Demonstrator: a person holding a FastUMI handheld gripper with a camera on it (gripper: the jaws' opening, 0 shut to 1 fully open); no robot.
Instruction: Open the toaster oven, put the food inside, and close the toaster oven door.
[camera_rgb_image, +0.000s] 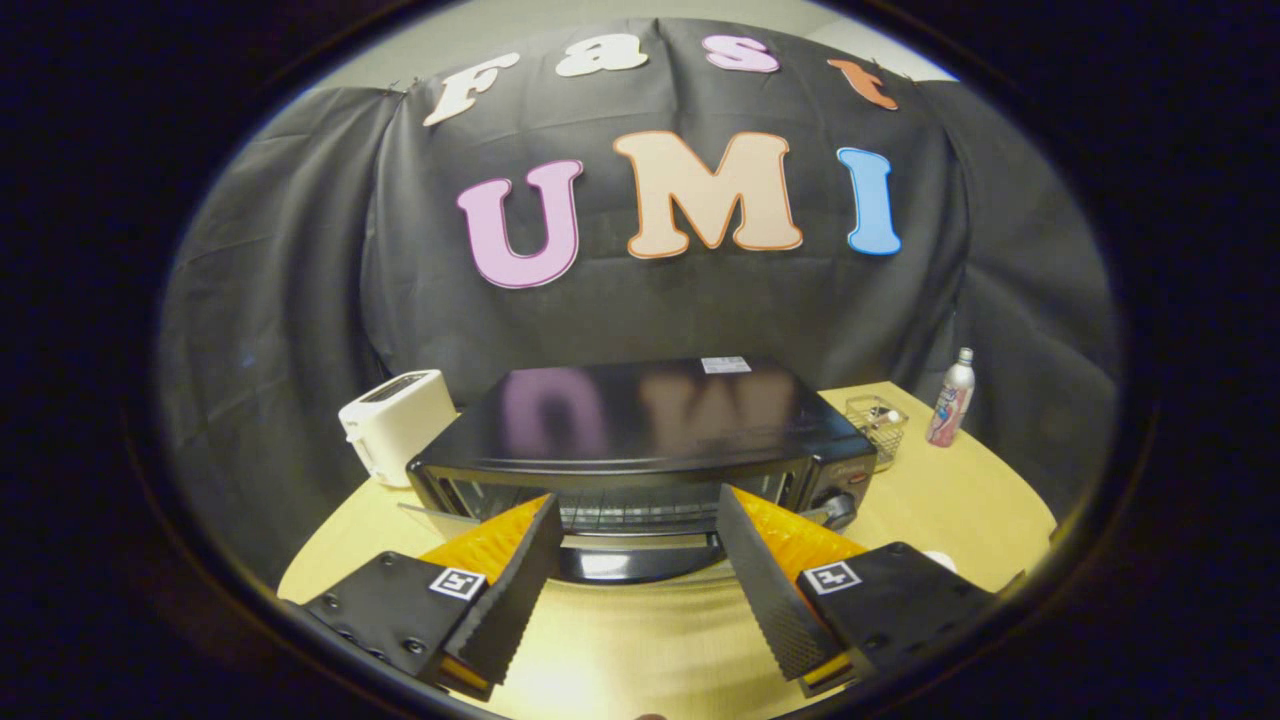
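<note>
Toaster oven (640, 440) on wooden worktop (960, 500), long axis running side to side, glass front and door handle (640, 562) facing claw (640, 520). Sits just ahead of fingertips, front framed between them. Claw spread wide, gripping nothing, tilted slightly downward above worktop. White toaster (395, 425) left of oven; wire basket (877, 425) and bottle (951, 398) right.
</note>
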